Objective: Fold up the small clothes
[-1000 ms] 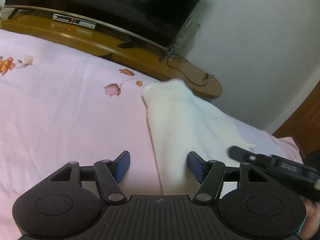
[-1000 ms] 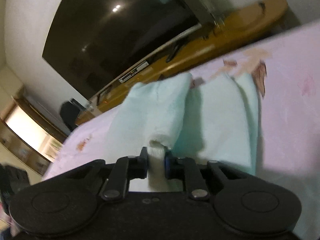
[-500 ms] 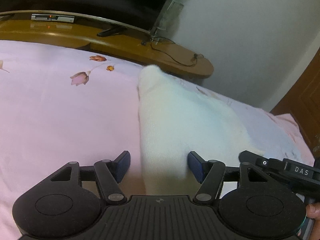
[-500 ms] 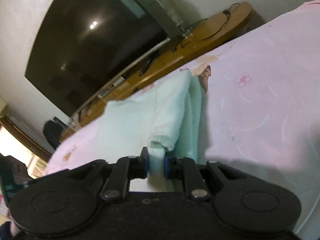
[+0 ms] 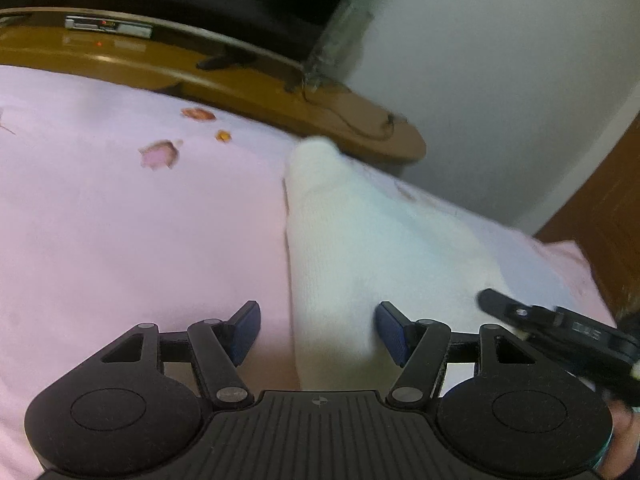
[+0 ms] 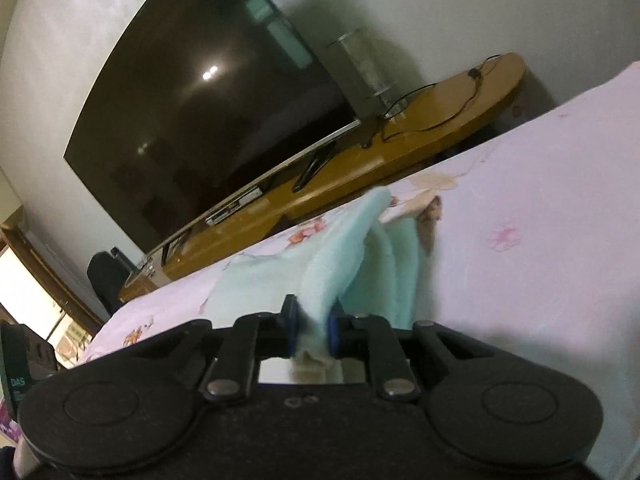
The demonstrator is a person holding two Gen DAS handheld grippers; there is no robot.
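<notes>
Pink bedsheet with small flower prints (image 5: 120,240) covers the bed and fills most of both views. Behind it, a big dark flat-screen TV (image 6: 208,104) stands on a long curved wooden TV stand (image 6: 440,116) against a pale wall, with a silver set-top box (image 5: 108,26) under the screen, a clear glass cylinder (image 6: 366,64) at the stand's right end, and a black cable (image 6: 432,108) looped across the wood beside it. Small pale mint-white fleecy garment (image 5: 360,248) lies on the sheet; most of it is flat, one edge raised in a ridge running away from the camera toward the bed's far edge. Right gripper (image 6: 313,334), black with blue pads, has its jaws pinched nearly together on a bunched fold of the garment (image 6: 340,264), cloth sticking out behind the pads and lifted off the sheet. Left gripper (image 5: 318,330) is low over the bed, jaws spread wide and holding nothing; the garment's near edge sits between them, right pad touching or just beside the cloth, left pad over bare sheet. In the left view the right gripper's black body pokes in at the lower right, on the garment's edge. Left view is motion-blurred.
</notes>
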